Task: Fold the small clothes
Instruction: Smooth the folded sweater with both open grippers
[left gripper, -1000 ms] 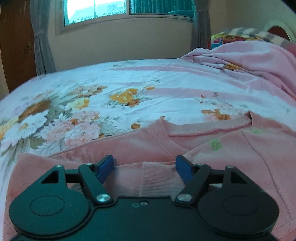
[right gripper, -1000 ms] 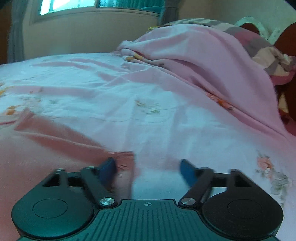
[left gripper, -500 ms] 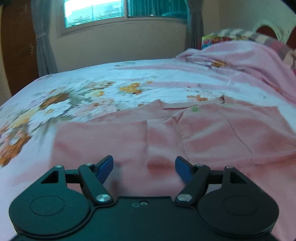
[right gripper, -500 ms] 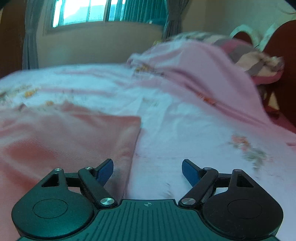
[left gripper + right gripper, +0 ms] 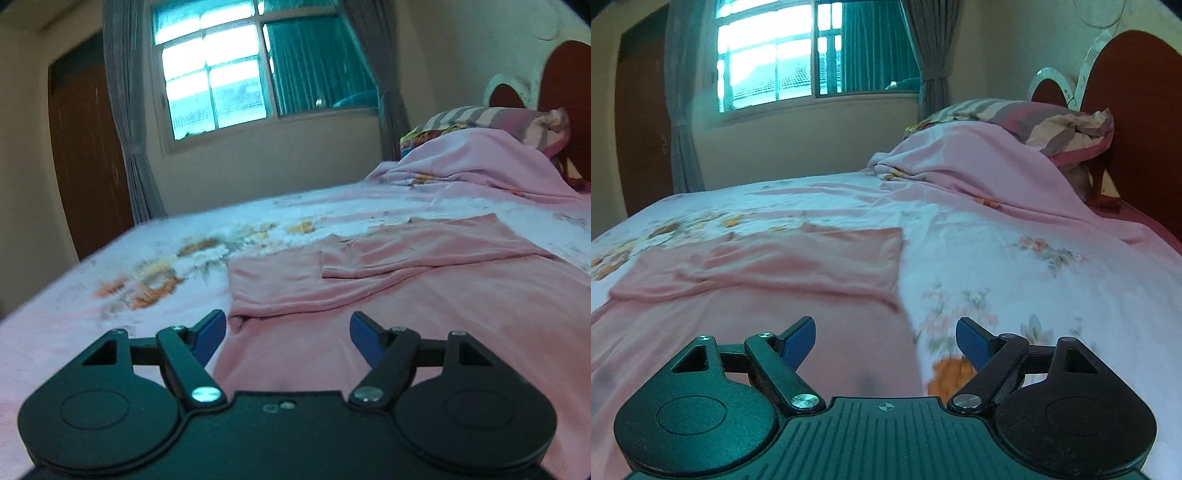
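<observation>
A pink garment (image 5: 406,280) is spread flat on a floral bedsheet (image 5: 155,269), directly ahead of and beneath both claws. In the left wrist view, the left gripper (image 5: 288,332) is held with its blue fingertips (image 5: 208,332) spread wide apart, and nothing is pinched between them; the garment's left edge is seen just ahead of the left fingertip, while pink cloth fills the gap between the two. A folded-over part of the garment, with a sleeve laid across the body, is seen farther ahead of this claw and slightly to its right.

In the right wrist view, the right gripper (image 5: 885,338) is likewise held spread, with nothing gripped. The garment (image 5: 768,273) lies ahead and to the left of it, and its right edge runs down through the gap between the fingertips, so that the left fingertip (image 5: 799,339) is seen over pink cloth and the right one over bare sheet (image 5: 1015,266).

Well beyond both claws, a rumpled pink blanket (image 5: 979,166) is heaped to the right, with a striped pillow (image 5: 1052,122) against a red headboard (image 5: 1137,118). A curtained window (image 5: 236,74) is set in the far wall.
</observation>
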A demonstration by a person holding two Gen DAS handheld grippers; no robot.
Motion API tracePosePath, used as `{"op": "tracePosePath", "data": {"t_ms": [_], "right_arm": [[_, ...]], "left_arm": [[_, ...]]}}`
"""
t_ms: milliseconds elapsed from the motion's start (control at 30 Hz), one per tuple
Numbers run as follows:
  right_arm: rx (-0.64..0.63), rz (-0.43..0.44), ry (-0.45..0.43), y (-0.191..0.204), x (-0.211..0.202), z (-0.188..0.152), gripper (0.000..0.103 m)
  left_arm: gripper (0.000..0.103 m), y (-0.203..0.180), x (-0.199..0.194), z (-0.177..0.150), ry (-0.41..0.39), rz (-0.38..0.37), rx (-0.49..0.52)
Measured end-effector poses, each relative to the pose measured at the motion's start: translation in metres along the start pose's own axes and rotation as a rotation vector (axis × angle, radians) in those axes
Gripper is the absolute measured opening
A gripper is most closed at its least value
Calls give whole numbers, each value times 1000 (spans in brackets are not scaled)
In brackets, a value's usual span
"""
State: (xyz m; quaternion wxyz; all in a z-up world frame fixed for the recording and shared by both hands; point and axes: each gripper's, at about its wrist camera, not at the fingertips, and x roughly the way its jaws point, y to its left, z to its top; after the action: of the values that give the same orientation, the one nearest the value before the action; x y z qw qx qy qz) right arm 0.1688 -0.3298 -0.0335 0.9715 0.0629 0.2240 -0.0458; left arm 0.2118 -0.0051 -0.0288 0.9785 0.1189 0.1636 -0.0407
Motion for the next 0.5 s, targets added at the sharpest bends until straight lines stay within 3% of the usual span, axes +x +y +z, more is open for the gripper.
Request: {"op": "tracePosePath", "data": {"t_ms": [33,67,100,133,167,200,233,300,400,500], "right_arm": [[1,-1,1,3,-10,-4,83],[8,0,-2,6,-18,-7,83],[15,1,-4,8,-26,-10,83],[25,0,-4,10,-35,-13,83],[32,4,-1,12,-41,-15,83],[36,7,-1,13,-48,-16,83],[43,0,-7,13,-56,-18,83],[56,9,-13,14,-72,-21,83],[35,2,-24,20,-91,-28,83],[25,10,-23,24,-107,-37,83]], "left_arm": [[66,0,-11,-4,-2,-4,15],[42,-1,-19,-7,-6,13,11],[8,1,-21,-10,20,12,1],[8,4,-21,-13,71,-1,-21],[15,10,-24,-16,88,-17,-53],[34,16,-29,-20,96,-25,-81],[90,20,-33,-22,108,-10,-99],[91,23,-47,-28,51,30,-97],[91,22,-61,-33,64,49,-15],[91,28,-76,-42,66,49,-29]]}}
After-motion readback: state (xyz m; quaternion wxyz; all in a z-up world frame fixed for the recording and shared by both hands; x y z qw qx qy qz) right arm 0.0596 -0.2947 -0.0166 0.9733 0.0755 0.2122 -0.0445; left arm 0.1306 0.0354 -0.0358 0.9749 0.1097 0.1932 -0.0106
